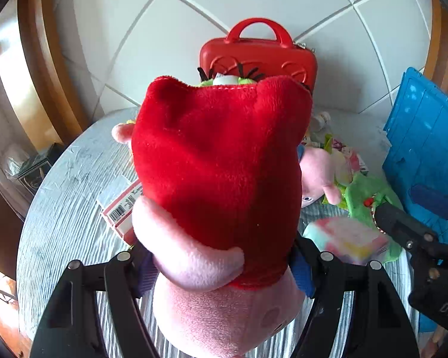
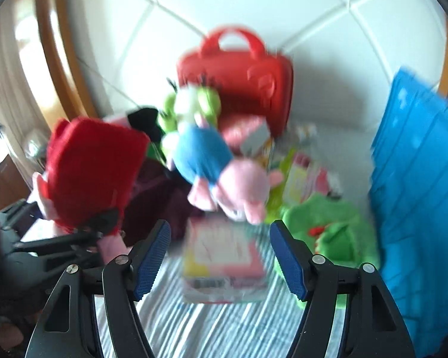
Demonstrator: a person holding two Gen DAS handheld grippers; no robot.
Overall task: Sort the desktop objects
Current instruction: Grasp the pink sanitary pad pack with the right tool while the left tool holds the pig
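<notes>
My left gripper (image 1: 221,271) is shut on a pink plush pig in a red dress (image 1: 221,164), held above the table and filling the left wrist view; it also shows at the left of the right wrist view (image 2: 89,173). My right gripper (image 2: 221,256) is open and empty, above a pastel packet (image 2: 224,256) on the striped cloth. A second pink pig in a blue shirt (image 2: 212,164) lies behind the packet. A green plush (image 2: 328,232) lies to the right. The right wrist view is blurred.
A red carry case (image 1: 258,56) stands at the back by the tiled wall. A blue plastic crate (image 1: 427,149) stands at the right. A white box with a barcode (image 1: 119,208) lies at the left on the striped tablecloth (image 1: 65,208). Small packets lie near the case.
</notes>
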